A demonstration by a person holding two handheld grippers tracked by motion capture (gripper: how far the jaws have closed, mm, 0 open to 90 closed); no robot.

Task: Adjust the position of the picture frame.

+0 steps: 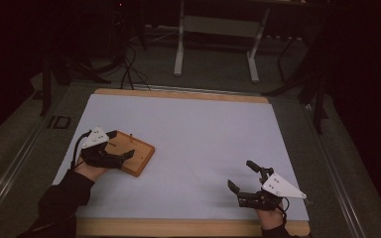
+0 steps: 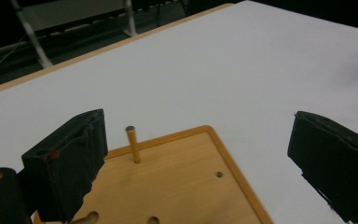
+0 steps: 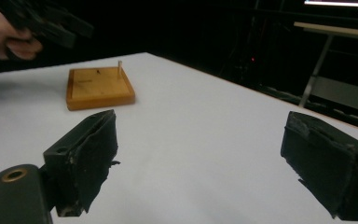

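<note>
The wooden peg board [image 1: 131,153] lay at approx. 9 o'clock on the white table [image 1: 193,129], with one thin peg [image 2: 133,144] standing upright. It looked stiff and light, so it probably slides easily; better to grip the raised edge, not the fragile peg. The left gripper [image 1: 121,157] hovered over the board, jaws spread, wrist low. The right gripper [image 1: 240,176], at approx. 5 o'clock, was released too, holding nothing.

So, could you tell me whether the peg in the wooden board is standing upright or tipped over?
Upright: the peg stands in the wooden board, rising straight from its surface in the left gripper view.
</note>
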